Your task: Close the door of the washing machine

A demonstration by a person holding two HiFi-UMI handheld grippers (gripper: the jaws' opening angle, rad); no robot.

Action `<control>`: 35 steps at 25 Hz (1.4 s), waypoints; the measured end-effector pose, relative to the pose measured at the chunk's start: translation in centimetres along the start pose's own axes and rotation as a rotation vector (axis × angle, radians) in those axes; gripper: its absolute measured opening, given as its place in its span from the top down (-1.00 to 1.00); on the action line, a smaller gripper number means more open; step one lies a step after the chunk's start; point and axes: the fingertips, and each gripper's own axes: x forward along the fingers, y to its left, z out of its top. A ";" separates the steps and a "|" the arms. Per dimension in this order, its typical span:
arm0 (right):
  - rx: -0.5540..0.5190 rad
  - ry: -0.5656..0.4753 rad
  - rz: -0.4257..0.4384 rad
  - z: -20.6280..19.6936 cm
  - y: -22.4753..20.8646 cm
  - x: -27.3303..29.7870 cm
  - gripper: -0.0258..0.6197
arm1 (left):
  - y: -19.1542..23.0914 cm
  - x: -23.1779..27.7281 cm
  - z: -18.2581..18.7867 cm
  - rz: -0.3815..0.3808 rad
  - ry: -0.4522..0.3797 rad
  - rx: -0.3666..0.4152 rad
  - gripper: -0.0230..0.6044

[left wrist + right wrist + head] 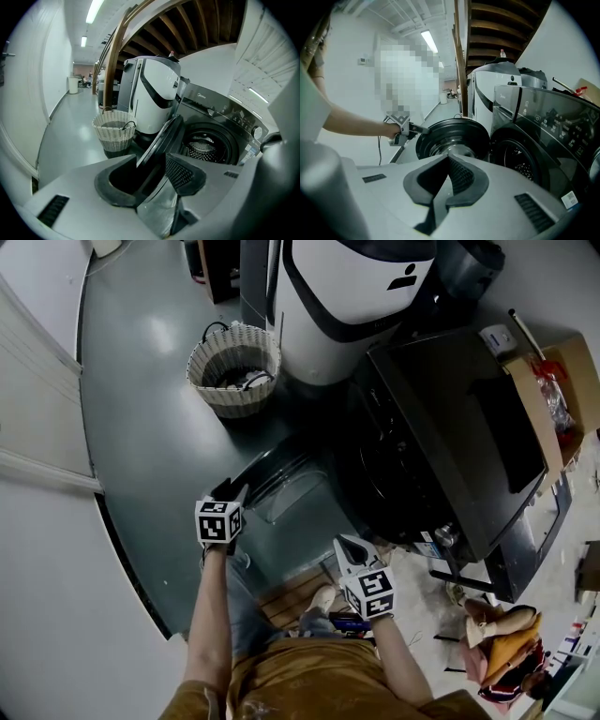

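door (286,486): round, dark rim with a clear bulged window, swung open to the left of the machine's front, just below the centre of the head view.
washing machine (441,446): dark glossy front-loader with a flat top, filling the right-centre of the head view.
left gripper (232,491): at the door's free edge. In its own view the jaws (152,159) stand part-way apart, and the door (161,140), seen edge-on, fills the gap between the ribbed pads (183,173).
right gripper (347,542): lower centre, near the machine's front and apart from the door. Its jaws (447,159) are closed tip to tip on nothing.
floor (150,409): smooth grey-green with a sheen, taking the upper left of the head view.
wall (56,596): plain white, lower left.
basket (234,367): woven, pale and round, standing on the floor at upper centre-left.
white appliance (352,296): tall, rounded, with black trim, beside the machine at top centre.
cardboard box (562,395): open, at the right edge.
left gripper view only: the perforated steel drum (206,146), a long lit corridor (79,79) and dark wooden beams (197,28) overhead.
right gripper view only: the door's inner face (452,136), with the left gripper (419,131) at its rim and a bare forearm (356,124) behind it.
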 end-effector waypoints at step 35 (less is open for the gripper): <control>-0.022 0.000 0.042 -3.7 -1.4 -6.8 0.88 | -8.2 -1.7 -4.9 0.011 0.029 -0.007 0.39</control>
